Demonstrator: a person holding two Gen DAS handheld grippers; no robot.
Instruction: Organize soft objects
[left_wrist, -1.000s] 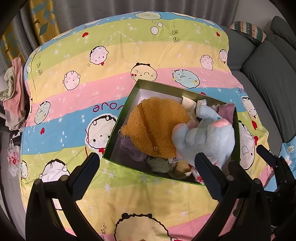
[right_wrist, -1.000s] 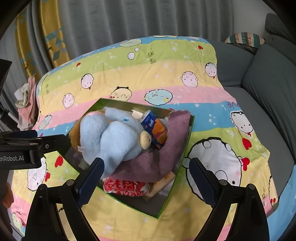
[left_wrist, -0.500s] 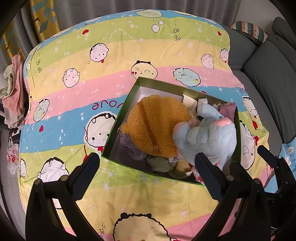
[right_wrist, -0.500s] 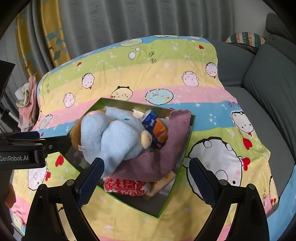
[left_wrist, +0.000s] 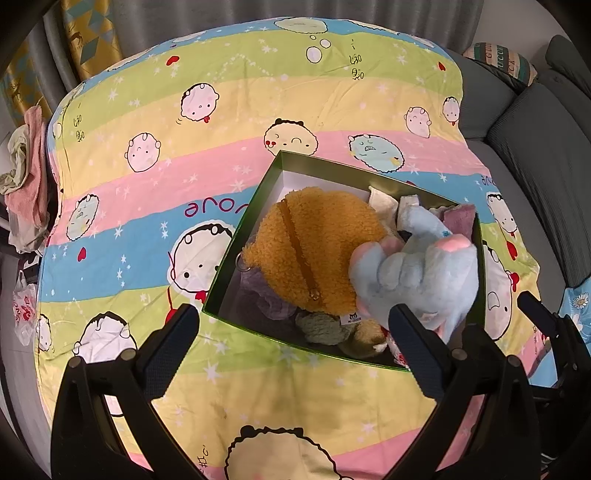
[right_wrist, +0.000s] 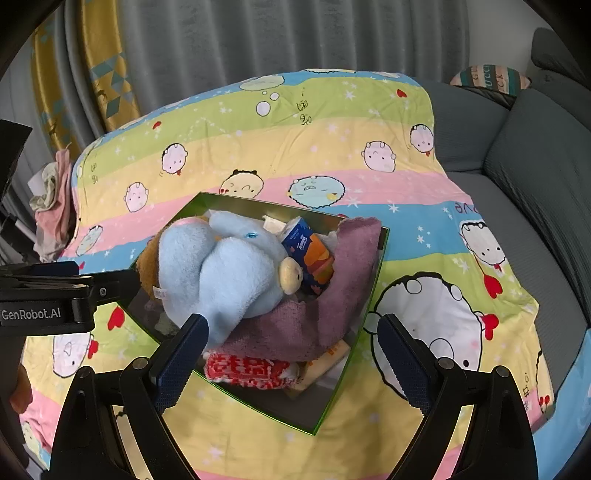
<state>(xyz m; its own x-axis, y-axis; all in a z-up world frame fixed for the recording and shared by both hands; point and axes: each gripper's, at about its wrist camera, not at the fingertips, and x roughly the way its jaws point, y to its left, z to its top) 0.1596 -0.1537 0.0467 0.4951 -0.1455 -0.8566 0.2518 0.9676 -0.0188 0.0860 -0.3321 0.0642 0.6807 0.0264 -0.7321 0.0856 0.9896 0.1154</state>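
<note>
A green box (left_wrist: 236, 254) (right_wrist: 373, 295) sits on a striped cartoon blanket (left_wrist: 184, 177). It holds a light blue plush (left_wrist: 424, 273) (right_wrist: 229, 269), an orange fuzzy pouch (left_wrist: 314, 243), a purple towel (right_wrist: 325, 306), a tissue pack (right_wrist: 308, 251), a red-and-white packet (right_wrist: 243, 371) and other soft items. My left gripper (left_wrist: 291, 343) is open and empty, above the box's near edge. My right gripper (right_wrist: 291, 354) is open and empty over the box's near corner.
A grey sofa (right_wrist: 535, 155) with a patterned cushion (right_wrist: 487, 79) lies to the right. Pink and beige cloths (left_wrist: 26, 173) hang at the blanket's left edge. Grey curtains (right_wrist: 258, 48) stand behind. The left gripper's body (right_wrist: 48, 295) shows in the right wrist view.
Both grippers have stayed open and empty. The left wrist view has shifted slightly, the box sitting a little higher in frame. The objects in the box have not moved.
</note>
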